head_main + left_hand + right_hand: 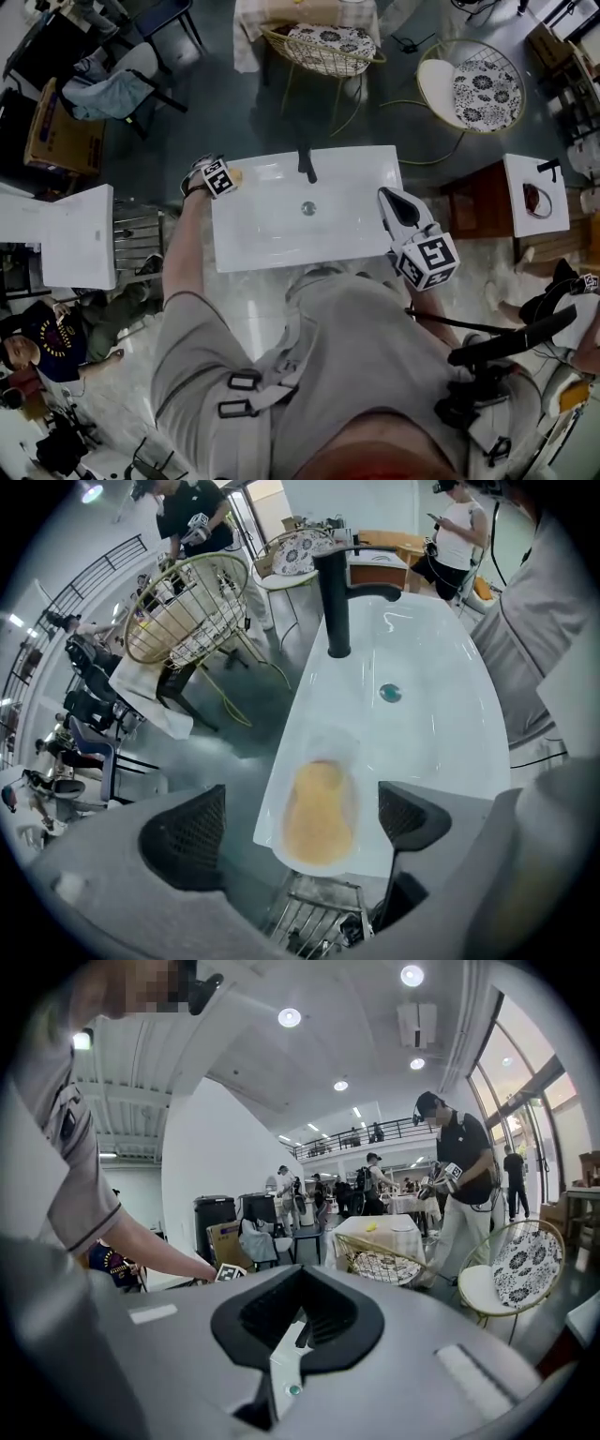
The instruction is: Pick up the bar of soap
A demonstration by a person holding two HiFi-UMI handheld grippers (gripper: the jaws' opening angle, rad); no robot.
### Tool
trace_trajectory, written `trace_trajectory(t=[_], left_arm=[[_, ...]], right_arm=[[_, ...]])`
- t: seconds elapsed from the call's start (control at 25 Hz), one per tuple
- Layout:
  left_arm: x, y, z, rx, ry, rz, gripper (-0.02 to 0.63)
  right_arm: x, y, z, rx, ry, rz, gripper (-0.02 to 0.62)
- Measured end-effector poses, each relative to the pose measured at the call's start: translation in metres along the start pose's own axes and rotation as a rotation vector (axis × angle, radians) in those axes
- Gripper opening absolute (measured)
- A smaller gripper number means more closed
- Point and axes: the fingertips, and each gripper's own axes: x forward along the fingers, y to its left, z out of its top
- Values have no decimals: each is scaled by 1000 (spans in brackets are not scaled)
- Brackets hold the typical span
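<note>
The bar of soap is orange and oval. It lies in a clear dish on the near corner of the white sink in the left gripper view. My left gripper is open just above it, with one dark pad on each side of the bar and not touching it. From the head view the soap is a small orange spot at the sink's far-left corner, beside my left gripper. My right gripper is shut and empty over the sink's right edge; its jaws meet at the tips.
A black faucet stands at the back of the basin, with the drain in front of it. Wire chairs stand beyond the sink. Another white basin sits at the left, and a metal rack lies below the soap corner.
</note>
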Motion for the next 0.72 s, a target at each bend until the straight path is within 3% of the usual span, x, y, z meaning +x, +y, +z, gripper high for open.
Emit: trace_trajectory(t=[0.52,0.72], left_arm=[[45,-14,-6,14,79,-109,477],[47,-20,-11,3,66,-129,446]], right_arm=[[15,-14,-2,1,24,-36,3],[17,-14,0,0,32,-42,3]])
